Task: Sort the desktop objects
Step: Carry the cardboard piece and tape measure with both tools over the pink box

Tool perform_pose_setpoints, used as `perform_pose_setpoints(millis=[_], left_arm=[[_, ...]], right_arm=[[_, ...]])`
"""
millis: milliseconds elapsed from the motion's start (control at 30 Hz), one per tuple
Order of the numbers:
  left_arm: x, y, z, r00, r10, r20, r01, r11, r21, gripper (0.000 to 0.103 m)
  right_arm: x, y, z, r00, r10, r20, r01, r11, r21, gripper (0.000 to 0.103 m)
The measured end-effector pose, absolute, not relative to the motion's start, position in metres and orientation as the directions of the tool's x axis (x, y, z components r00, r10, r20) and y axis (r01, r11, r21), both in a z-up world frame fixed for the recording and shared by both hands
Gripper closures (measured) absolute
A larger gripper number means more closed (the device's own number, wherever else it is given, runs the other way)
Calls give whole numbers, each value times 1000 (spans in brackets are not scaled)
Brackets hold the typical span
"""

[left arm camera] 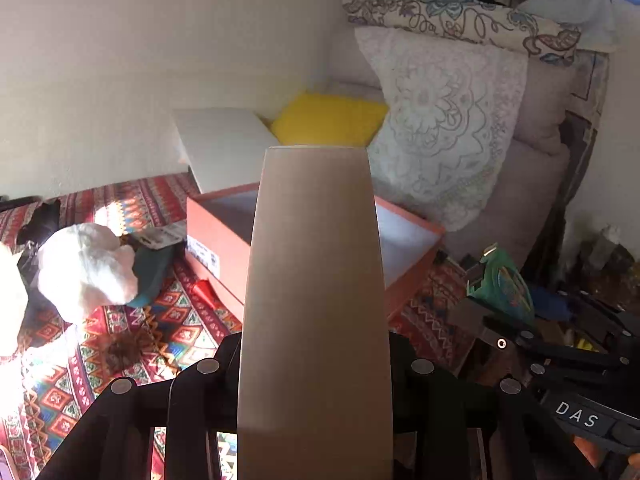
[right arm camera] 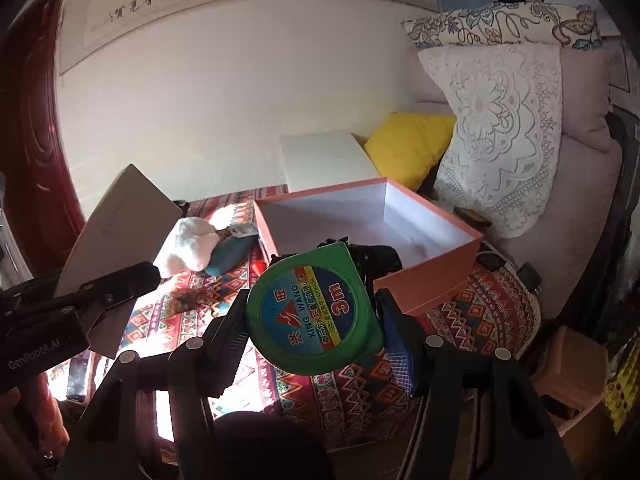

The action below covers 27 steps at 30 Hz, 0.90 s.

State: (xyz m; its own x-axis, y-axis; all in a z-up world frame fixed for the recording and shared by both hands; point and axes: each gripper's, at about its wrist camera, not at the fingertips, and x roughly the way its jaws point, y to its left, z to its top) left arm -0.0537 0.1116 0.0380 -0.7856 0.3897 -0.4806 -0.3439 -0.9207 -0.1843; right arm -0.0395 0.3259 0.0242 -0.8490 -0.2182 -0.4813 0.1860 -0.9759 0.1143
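Observation:
My left gripper is shut on a flat tan box, held upright; it fills the middle of the left wrist view. The same tan box shows at the left of the right wrist view. My right gripper is shut on a green 3 m tape measure, held in the air just in front of an open orange box. The orange box looks empty, though the tan box hides part of it. The tape measure also appears at the right of the left wrist view.
On the patterned cloth left of the orange box lie a crumpled white wad, a teal pouch and a small red item. A white lid, yellow cushion and lace pillow stand behind.

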Motion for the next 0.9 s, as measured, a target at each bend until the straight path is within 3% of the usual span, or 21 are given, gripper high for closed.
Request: perform_pose_setpoints(millis=[200,633,900], left_arm=[[-74,118,63,-808,389,-442,-338,-921,-194,66],[-131,100,101,-873,326,-363,-263,-941,-212,66],[-180,121,72,-832,341,-437,-282,-939,-197,65]], right_arm=[[-47,347,50,-888,-194,-416,144,-978,148,39],[-133,344,111,-956,-228,-186,126,-889,439,39],[-180,334,80,-946,-224,-236,89,-875,475,39]])
